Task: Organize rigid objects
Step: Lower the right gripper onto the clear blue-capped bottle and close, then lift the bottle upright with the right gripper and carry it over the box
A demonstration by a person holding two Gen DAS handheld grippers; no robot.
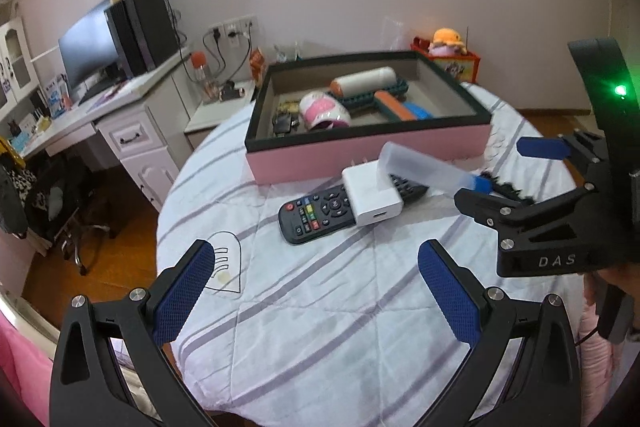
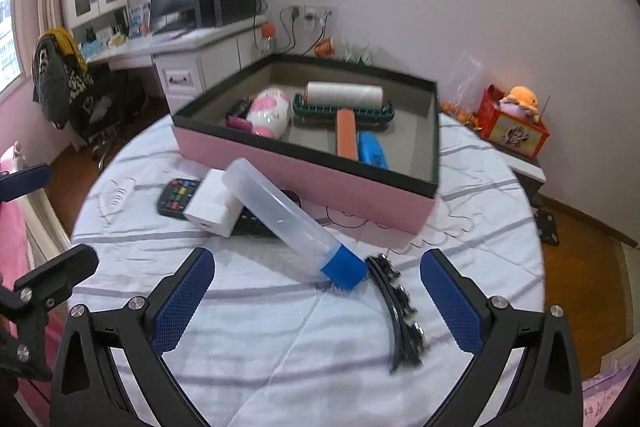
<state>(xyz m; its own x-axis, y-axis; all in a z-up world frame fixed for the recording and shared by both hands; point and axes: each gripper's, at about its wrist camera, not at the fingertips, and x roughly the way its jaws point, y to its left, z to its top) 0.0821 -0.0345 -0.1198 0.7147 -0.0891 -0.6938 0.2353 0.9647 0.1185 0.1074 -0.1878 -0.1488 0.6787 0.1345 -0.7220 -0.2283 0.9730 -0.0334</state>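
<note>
Box part-filled, four things left on the table

Both the left gripper [image 1: 316,291] and right gripper [image 2: 316,301] are spread wide, holding nothing. Ahead of the right fingers lies the clear tube [image 2: 280,215], blue cap nearest, long axis running away-left onto the charger [image 2: 212,203] and remote [image 1: 316,213]; a comb [image 2: 400,315] lies between them. The box [image 2: 304,163] holds several items.

Creased striped cloth on table [image 2: 280,339], translucent frosted plastic tube [image 2: 276,215], glossy white plastic charger [image 1: 374,193].

Left tongs [image 1: 316,291] spread wide, right tongs [image 2: 316,297] likewise, both empty
</note>
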